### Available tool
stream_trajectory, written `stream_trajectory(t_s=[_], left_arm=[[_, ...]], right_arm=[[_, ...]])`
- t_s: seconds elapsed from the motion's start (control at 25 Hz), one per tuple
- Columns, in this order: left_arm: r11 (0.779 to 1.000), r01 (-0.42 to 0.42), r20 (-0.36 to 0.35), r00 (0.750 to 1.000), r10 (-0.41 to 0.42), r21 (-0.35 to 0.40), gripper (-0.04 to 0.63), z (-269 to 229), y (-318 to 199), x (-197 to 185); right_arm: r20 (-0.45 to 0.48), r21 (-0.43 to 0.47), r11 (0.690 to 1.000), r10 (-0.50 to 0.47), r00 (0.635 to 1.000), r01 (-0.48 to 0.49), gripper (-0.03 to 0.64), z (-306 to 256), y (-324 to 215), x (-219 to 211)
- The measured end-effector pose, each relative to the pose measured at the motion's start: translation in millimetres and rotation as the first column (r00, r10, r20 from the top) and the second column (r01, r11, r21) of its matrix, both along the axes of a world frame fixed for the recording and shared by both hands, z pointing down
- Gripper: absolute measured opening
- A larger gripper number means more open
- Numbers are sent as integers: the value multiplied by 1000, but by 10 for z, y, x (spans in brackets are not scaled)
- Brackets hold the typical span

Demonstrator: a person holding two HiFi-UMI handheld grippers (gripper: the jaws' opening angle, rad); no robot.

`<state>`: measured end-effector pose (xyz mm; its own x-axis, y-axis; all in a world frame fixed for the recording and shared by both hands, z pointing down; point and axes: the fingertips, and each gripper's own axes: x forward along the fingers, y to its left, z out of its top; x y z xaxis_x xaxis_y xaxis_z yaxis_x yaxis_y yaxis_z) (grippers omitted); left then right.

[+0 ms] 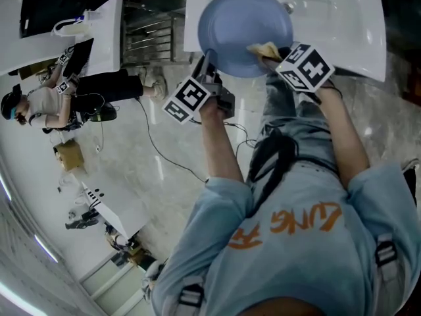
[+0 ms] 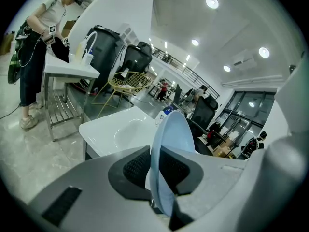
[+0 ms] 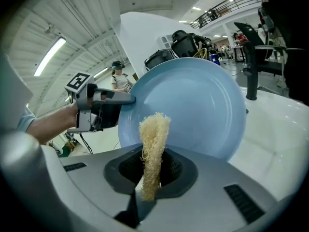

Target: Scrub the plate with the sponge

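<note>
Upper centre, over the white sink (image 1: 342,18), the left claw (image 2: 157,170) clamps the rim of the round pale-blue plate (image 1: 237,25). The right claw (image 3: 153,167) pinches the yellowish fibrous sponge (image 3: 154,129); it should rub firmly in circles.

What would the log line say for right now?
left hand-held gripper: shut on plate | right hand-held gripper: shut on sponge | plate: above sink

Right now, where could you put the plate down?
The white sink is bare right of the blue plate, out to its edge. The plate's near rim is crowded: the left gripper pinches it there and the right gripper holds the sponge close by.
</note>
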<state>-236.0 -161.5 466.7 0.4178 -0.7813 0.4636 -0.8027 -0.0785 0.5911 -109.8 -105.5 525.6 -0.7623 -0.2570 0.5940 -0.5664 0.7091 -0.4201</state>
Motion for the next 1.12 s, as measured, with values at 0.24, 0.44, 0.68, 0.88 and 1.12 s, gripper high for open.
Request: stream_trajectory(t_s=[0.24, 0.44, 0.68, 0.88, 1.12], left_arm=[[999, -47, 15, 999, 47, -3, 46, 41, -113, 177], [996, -85, 17, 996, 85, -14, 49, 71, -169, 303], [995, -94, 14, 995, 94, -30, 51, 117, -226, 304], [997, -75, -36, 997, 74, -23, 48, 126, -267, 275], [996, -93, -86, 992, 91, -17, 48, 74, -321, 443]], right_arm=[[-71, 19, 991, 135, 988, -134, 38, 141, -204, 466], [-149, 111, 933, 356, 923, -342, 40, 137, -444, 991], [-139, 142, 913, 400, 906, -381, 40, 111, -530, 1042], [77, 308, 779, 552, 830, -546, 38, -311, -741, 1231], [143, 371, 662, 652, 744, -651, 37, -615, -752, 1609]])
